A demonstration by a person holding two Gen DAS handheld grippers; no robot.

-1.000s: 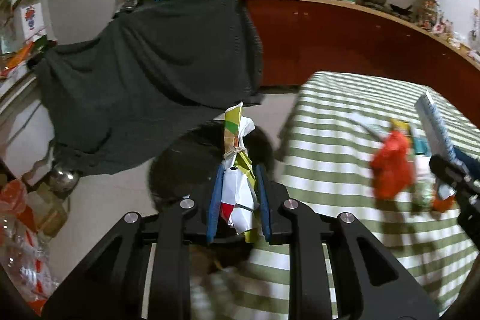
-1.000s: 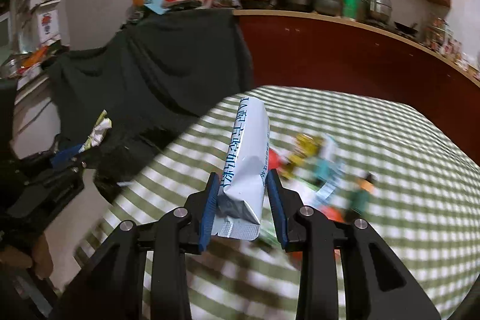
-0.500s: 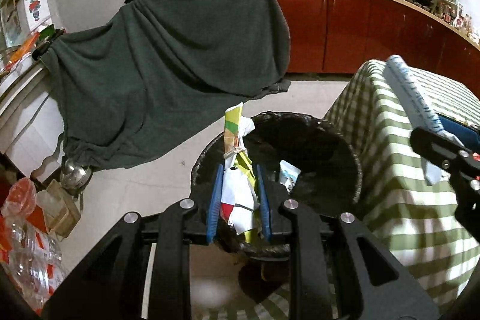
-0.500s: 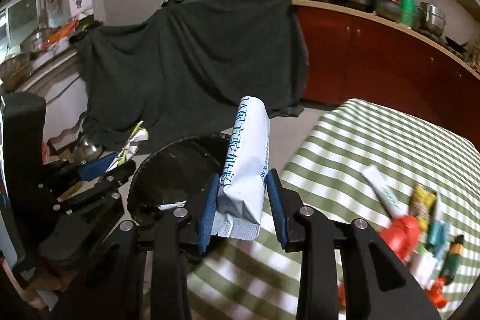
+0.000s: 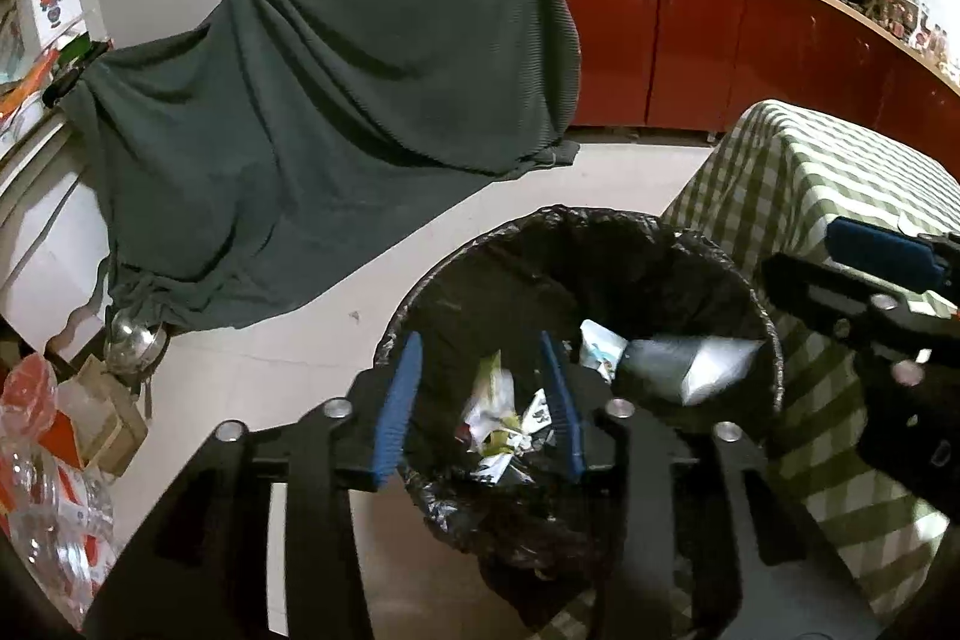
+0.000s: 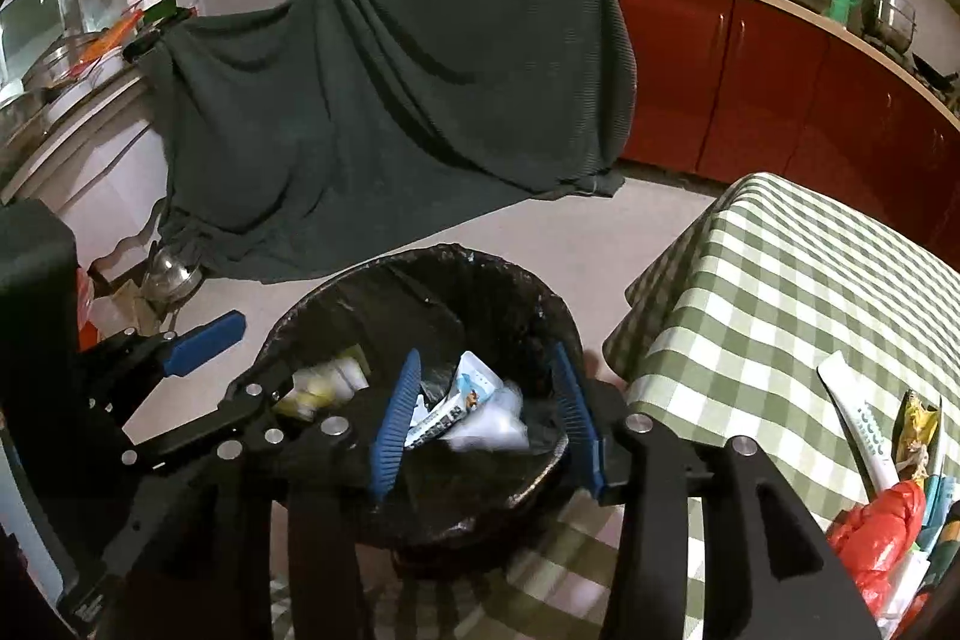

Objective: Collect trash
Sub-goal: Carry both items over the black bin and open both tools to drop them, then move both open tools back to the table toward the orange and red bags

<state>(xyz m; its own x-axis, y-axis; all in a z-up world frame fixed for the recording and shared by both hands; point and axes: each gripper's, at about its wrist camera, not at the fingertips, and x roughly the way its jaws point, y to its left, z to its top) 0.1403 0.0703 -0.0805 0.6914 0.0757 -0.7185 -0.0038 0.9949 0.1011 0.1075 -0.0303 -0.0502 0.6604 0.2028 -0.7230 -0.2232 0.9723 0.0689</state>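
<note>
A round bin with a black liner (image 5: 600, 244) stands on the floor beside the table; it also shows in the right wrist view (image 6: 432, 274). My left gripper (image 5: 480, 358) is open over the bin, and a crumpled colourful wrapper (image 5: 498, 424) lies below it in the bin. My right gripper (image 6: 486, 376) is open over the bin too. A silvery white packet (image 5: 702, 364) is blurred inside the bin; in the right wrist view it is a blurred white shape (image 6: 492, 424). More trash (image 6: 888, 508) lies on the checked table.
A green-checked tablecloth table (image 6: 780, 280) is at the right, with a white tube (image 6: 864, 424) and a red bag (image 6: 876, 532) on it. A dark cloth (image 5: 324, 112) drapes furniture behind the bin. Red cabinets (image 5: 690, 34) line the back. Clutter (image 5: 66, 418) sits at the left on the floor.
Both grippers moved from the table to over the bin and opened. The colourful wrapper and the white packet have left the fingers and dropped into the bin.
</note>
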